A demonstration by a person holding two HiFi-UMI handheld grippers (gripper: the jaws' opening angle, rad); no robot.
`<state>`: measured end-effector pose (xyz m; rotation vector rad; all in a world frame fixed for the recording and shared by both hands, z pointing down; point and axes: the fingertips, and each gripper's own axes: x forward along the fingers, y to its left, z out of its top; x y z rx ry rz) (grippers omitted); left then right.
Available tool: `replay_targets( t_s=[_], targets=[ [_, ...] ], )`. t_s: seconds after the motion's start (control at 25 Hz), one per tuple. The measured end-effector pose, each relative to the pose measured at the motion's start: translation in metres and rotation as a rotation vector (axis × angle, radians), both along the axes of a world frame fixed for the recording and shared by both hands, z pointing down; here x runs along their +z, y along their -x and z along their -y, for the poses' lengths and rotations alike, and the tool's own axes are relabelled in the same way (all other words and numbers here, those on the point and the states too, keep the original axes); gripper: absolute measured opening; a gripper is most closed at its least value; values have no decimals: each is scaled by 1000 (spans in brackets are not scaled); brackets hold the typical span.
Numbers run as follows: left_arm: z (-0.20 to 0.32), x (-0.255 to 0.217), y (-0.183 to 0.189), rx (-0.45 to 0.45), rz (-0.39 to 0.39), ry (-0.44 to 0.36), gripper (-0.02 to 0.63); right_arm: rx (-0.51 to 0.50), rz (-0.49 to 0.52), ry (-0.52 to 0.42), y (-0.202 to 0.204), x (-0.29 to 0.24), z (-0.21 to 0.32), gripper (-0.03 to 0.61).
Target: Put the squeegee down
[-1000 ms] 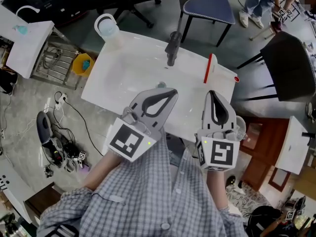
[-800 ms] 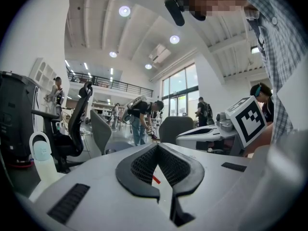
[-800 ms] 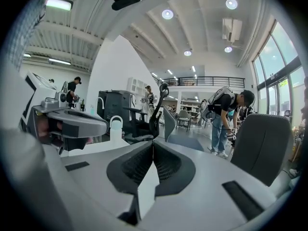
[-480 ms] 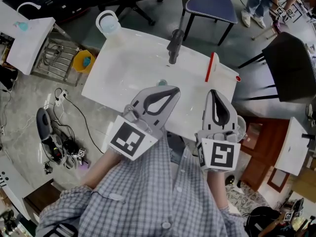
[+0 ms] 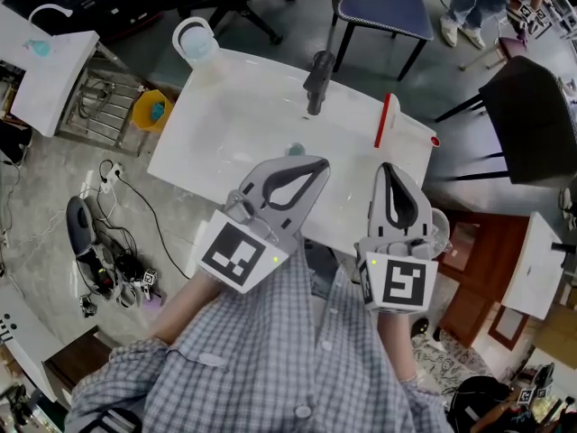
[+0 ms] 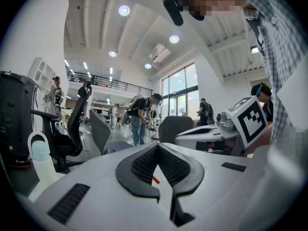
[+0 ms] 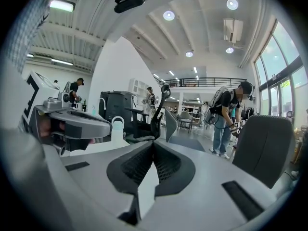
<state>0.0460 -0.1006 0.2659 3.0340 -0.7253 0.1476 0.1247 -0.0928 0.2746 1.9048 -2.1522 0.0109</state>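
A long red squeegee (image 5: 385, 123) lies flat on the right part of the white table (image 5: 225, 142), apart from both grippers. My left gripper (image 5: 317, 164) is shut and empty above the table's near edge. My right gripper (image 5: 386, 168) is beside it, also shut and empty, a short way nearer than the squeegee. In the left gripper view the jaws (image 6: 157, 146) meet at the tips, and a sliver of the red squeegee (image 6: 155, 179) shows through the gap behind them. In the right gripper view the jaws (image 7: 153, 143) are closed on nothing.
A dark grey upright object (image 5: 315, 78) stands at the table's far edge. A clear jug with a handle (image 5: 196, 41) sits on the far left corner, and a small teal thing (image 5: 296, 151) lies mid-table. Chairs (image 5: 383, 7) and people stand beyond.
The head view has shifted very slightly. Both grippers stay shut in the same place, and the squeegee has not moved.
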Motion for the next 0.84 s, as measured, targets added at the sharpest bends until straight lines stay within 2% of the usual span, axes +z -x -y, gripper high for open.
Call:
replay_targets(
  t_s=[0.84],
  targets=[
    [1, -1, 6, -18, -6, 4, 2, -5, 9, 10, 3, 3, 1, 9]
  ],
)
